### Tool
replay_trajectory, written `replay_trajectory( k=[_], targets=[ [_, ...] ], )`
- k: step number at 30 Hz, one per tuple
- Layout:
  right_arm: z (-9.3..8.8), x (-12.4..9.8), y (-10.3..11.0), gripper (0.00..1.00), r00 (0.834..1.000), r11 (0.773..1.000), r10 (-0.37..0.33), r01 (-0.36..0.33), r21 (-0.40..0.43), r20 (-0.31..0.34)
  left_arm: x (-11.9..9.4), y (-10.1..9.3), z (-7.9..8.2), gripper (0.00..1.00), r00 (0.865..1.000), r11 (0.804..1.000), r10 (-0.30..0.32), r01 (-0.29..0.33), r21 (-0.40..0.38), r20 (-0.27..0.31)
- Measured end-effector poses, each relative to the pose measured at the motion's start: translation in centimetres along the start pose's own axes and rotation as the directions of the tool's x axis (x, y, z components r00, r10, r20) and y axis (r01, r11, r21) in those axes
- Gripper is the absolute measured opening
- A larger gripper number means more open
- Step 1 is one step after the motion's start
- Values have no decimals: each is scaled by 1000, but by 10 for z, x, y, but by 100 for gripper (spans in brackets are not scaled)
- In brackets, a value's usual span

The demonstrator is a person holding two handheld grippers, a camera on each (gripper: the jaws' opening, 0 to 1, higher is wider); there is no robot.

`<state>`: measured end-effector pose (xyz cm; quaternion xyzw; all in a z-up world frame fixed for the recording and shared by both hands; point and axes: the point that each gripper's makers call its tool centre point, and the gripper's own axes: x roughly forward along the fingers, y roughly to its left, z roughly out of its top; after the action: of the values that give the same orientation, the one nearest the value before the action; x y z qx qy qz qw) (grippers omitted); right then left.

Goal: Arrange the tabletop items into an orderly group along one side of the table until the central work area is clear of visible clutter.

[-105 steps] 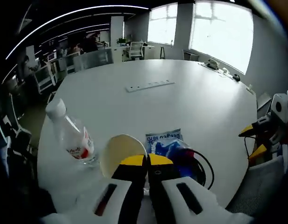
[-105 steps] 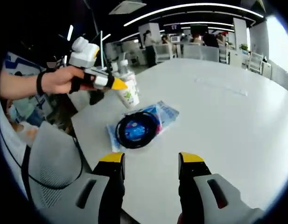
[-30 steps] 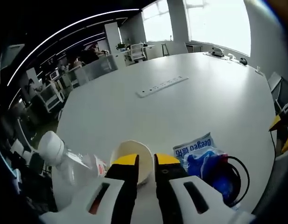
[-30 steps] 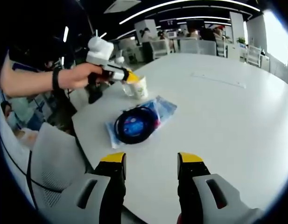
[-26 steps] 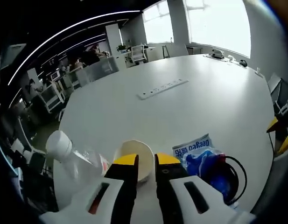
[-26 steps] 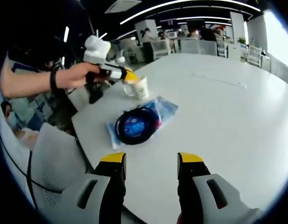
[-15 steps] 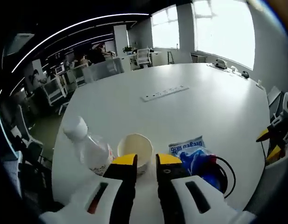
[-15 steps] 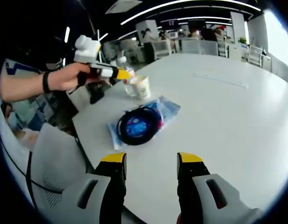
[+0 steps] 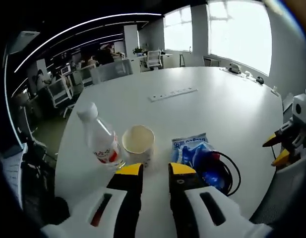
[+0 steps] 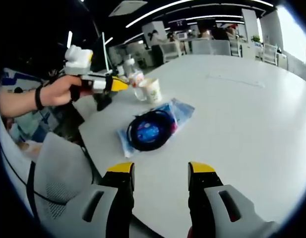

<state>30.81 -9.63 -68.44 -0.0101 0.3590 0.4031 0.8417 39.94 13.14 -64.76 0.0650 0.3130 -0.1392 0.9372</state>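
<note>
A paper cup point(image 9: 138, 143) stands upright on the white table point(image 9: 217, 109), right beside a clear water bottle point(image 9: 100, 136) with a red label. To their right lies a blue pouch point(image 9: 190, 148) with a black cable coil point(image 9: 219, 168) on it. My left gripper point(image 9: 155, 171) hangs just short of the cup, its jaws a narrow gap apart and holding nothing. In the right gripper view the cup point(image 10: 153, 90), bottle point(image 10: 136, 79) and pouch with coil point(image 10: 152, 130) sit near the table's left edge, with the left gripper point(image 10: 115, 84) beside them. My right gripper point(image 10: 161, 168) is open and empty.
A white power strip point(image 9: 172, 93) lies mid-table, also in the right gripper view point(image 10: 235, 80). Small items sit at the far edge by the window point(image 9: 237, 69). A grey mesh chair point(image 10: 58, 168) stands at the near table edge. The right gripper point(image 9: 284, 144) hovers off the table's right edge.
The left gripper, earlier shut on the cup's rim, set the cup down beside the bottle, let go and drew back. The right gripper stayed open and nearly still.
</note>
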Motion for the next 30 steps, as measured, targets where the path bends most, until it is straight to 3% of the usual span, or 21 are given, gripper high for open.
replay_trajectory(
  k=[8,11,30],
  targets=[
    [4,3,2,42,1000,1000,2,-2,-6,9,-11,-4,-10,22,1000,999,-10,10,-40,-2],
    [5,5,3,42,1000,1000,6,-6,-9,12,-13,-10,-13,22,1000,991,-29,30,-127,12],
    [2,26,12,42,997,997,72,-72,-25,-30,-34,-24,-45,29,1000,988,-10,7,-156,-20]
  ],
)
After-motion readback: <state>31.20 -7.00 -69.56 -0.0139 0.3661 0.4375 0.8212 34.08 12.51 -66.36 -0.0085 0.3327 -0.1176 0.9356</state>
